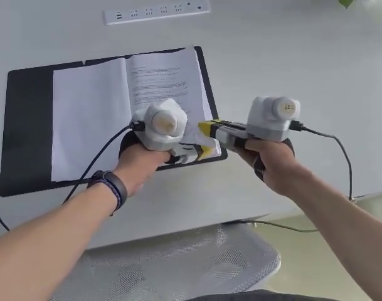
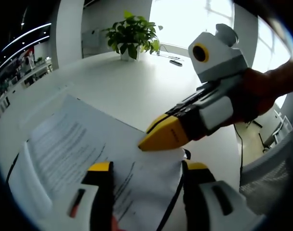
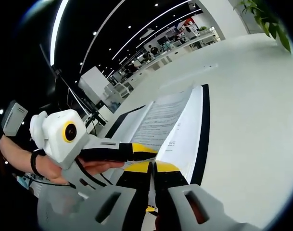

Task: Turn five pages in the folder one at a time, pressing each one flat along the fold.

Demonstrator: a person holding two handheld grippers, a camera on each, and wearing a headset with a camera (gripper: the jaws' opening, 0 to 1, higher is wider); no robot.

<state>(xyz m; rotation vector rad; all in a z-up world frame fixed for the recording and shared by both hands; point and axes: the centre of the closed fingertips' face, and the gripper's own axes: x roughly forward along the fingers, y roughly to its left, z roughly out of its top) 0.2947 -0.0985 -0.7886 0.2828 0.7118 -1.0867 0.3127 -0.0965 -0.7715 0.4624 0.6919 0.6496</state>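
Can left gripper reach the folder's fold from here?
Probably yes. The fold lies bare, only flat right page between it and the left gripper, fingers open over that page's lower corner. The right gripper pinches the outer edge, off that path.

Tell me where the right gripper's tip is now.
In the head view the right gripper is right of centre, its shut tip at the lower right corner of the printed page, just beside the left gripper.

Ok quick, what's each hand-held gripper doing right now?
Left hand-held gripper: open, holding nothing.
Right hand-held gripper: closed on a page.
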